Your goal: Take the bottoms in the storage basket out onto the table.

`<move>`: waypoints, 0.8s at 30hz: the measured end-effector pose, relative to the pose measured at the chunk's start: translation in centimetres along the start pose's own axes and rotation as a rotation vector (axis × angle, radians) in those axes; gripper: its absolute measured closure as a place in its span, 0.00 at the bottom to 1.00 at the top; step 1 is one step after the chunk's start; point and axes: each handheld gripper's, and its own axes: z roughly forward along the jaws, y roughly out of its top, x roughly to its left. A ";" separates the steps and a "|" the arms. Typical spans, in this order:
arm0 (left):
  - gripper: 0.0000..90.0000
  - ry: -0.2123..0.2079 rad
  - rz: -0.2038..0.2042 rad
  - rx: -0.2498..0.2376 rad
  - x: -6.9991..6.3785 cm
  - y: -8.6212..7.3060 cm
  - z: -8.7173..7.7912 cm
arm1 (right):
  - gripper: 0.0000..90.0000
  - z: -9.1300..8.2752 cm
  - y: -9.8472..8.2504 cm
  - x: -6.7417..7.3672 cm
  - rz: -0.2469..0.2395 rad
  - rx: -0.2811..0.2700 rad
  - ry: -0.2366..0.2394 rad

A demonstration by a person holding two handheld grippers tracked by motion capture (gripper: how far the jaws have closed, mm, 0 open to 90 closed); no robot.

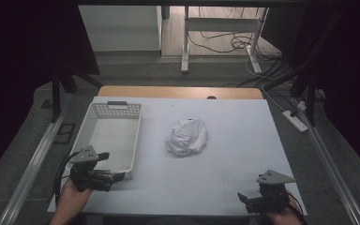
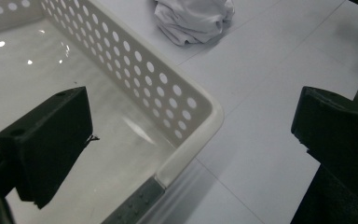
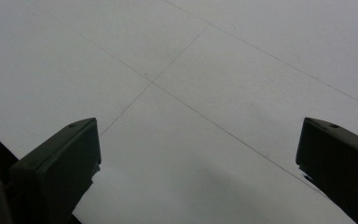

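A white perforated basket (image 1: 98,123) stands at the left of the white table (image 1: 236,150), with nothing in it. A crumpled white cloth (image 1: 186,137) lies near the table's middle. My left gripper (image 1: 113,165) is open at the basket's near right corner. In the left gripper view the gripper (image 2: 191,109) straddles that corner, one jaw over the basket's floor (image 2: 51,60) and the other over the table outside; the cloth (image 2: 193,18) lies beyond. My right gripper (image 1: 244,201) is open at the front right, over bare table (image 3: 191,70), holding nothing (image 3: 198,135).
The basket has a grey handle (image 1: 116,103) on its far rim. A wooden strip (image 1: 178,92) runs along the table's back edge. Beyond it are desk legs (image 1: 185,51) and cables on the floor, and a power strip (image 1: 296,120) lies at the right.
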 end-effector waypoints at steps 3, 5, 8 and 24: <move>0.00 0.003 -0.006 -0.003 -0.1 -0.4 -0.4 | 0.00 0.0 0.0 0.0 0.000 0.000 -0.001; 0.00 0.006 -0.010 -0.004 -0.2 -0.7 -0.6 | 0.00 0.0 0.0 0.0 0.001 0.000 -0.001; 0.00 0.011 -0.017 -0.007 -0.3 -1.2 -1.0 | 0.00 0.0 0.0 0.0 0.001 0.001 -0.001; 0.00 0.061 -0.032 0.003 -1.1 -3.4 -2.7 | 0.00 0.0 0.0 0.0 -0.001 0.004 -0.004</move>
